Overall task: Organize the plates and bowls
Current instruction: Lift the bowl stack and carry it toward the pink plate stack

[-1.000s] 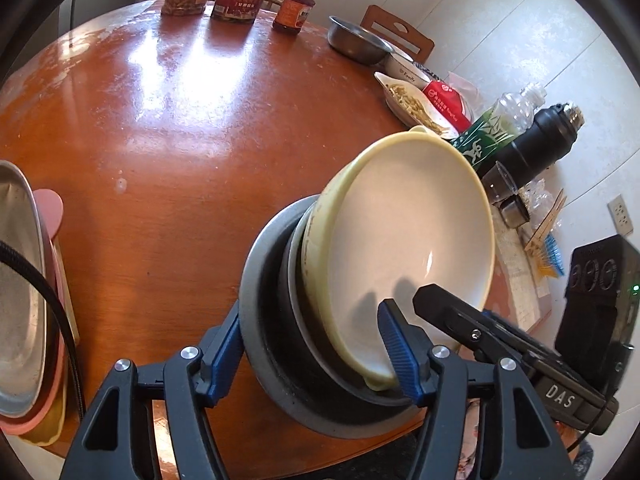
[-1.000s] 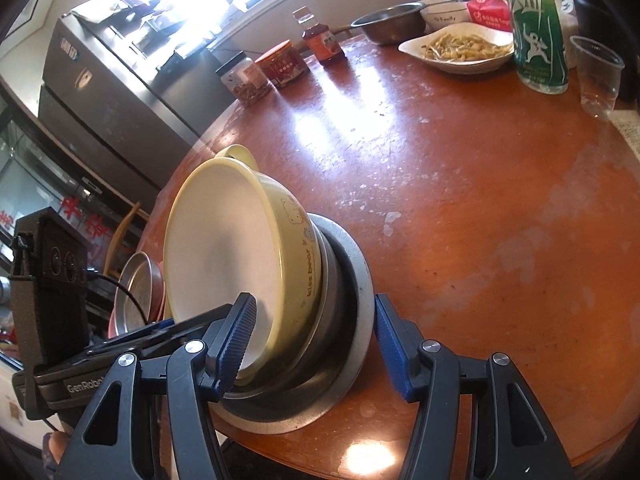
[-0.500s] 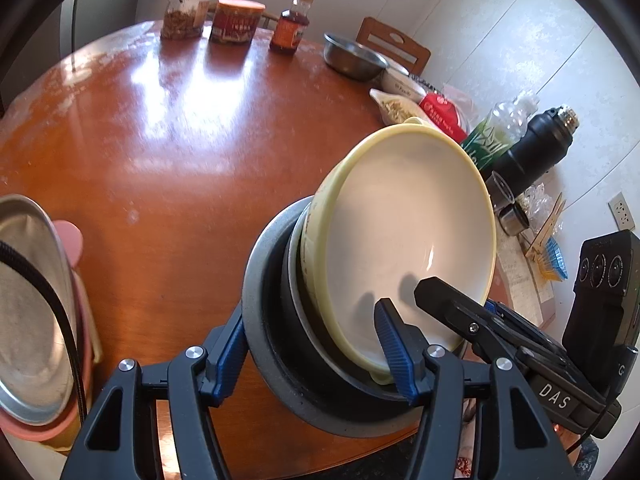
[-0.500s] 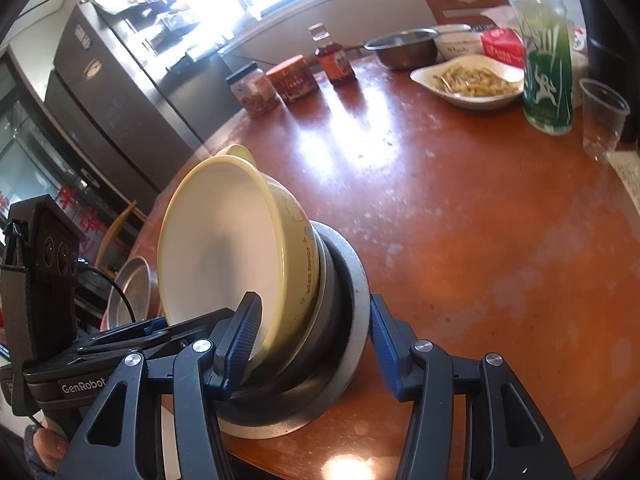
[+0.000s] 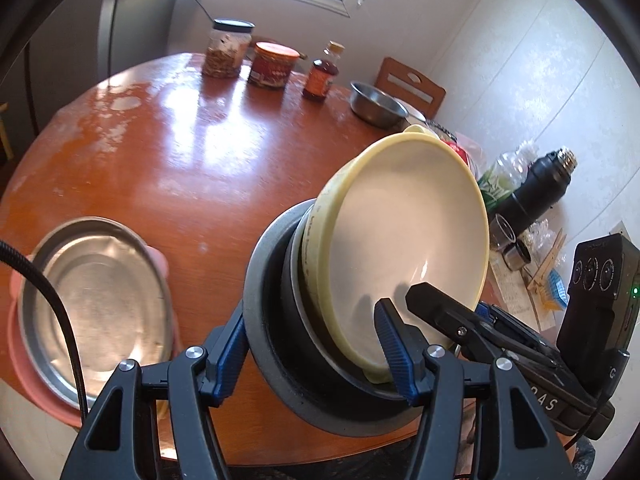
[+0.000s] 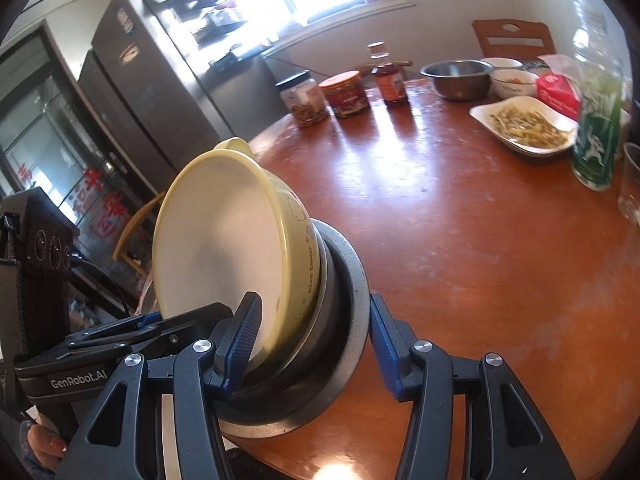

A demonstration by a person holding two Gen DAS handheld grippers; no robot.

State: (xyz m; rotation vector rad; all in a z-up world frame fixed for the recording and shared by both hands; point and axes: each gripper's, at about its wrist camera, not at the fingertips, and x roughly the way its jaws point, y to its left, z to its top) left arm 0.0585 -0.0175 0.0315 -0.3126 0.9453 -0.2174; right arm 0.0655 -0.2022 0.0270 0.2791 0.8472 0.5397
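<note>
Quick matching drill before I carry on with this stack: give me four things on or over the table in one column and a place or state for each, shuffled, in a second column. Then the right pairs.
Things:
1. yellow bowl
2. steel plate
3. steel bowl
4. white dish

Places or states:
A. holds pale strips of food
B. empty, at the far edge near the chair
C. tilted, nested on top of the grey stack clamped by both grippers
D. lies in a pink dish at the near left edge

Pairs: 1-C, 2-D, 3-B, 4-A
</note>
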